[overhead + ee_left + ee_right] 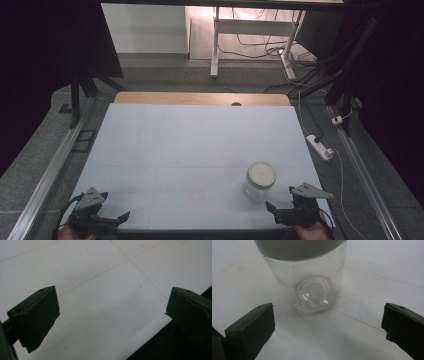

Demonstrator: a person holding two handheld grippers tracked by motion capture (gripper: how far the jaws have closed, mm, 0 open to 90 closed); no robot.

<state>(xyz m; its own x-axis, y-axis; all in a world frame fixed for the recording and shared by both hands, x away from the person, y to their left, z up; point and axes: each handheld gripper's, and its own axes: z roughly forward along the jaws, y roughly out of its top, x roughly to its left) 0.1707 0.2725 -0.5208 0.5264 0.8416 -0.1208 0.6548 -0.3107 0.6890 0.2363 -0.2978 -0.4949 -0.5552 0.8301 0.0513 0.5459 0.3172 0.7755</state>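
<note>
We see a clear glass jar (pixel 259 181) with a pale lid (pixel 262 173) standing upright on the white table (pixel 190 145), toward its near right part. Our right gripper (pixel 281 206) sits at the near right edge of the table, just near and to the right of the jar, apart from it. In the right gripper view the jar (pixel 310 285) stands ahead of the gripper (pixel 328 327), beyond the tips and centred on the gap, and the two black fingers (pixel 252 327) are spread wide with bare table between them, holding nothing. The jar looks empty through its wall, though the glare on its base makes that hard to be sure of. Our left gripper (pixel 107 215) rests at the near left corner of the table, well apart from the jar. In the left gripper view its fingers (pixel 37 317) are likewise spread wide over the bare white surface (pixel 105 290), close to the table's near edge, where the dark floor shows past the rim. A grey three-cornered plate tops each gripper in the high view, and thin lines cross the tabletop.
</note>
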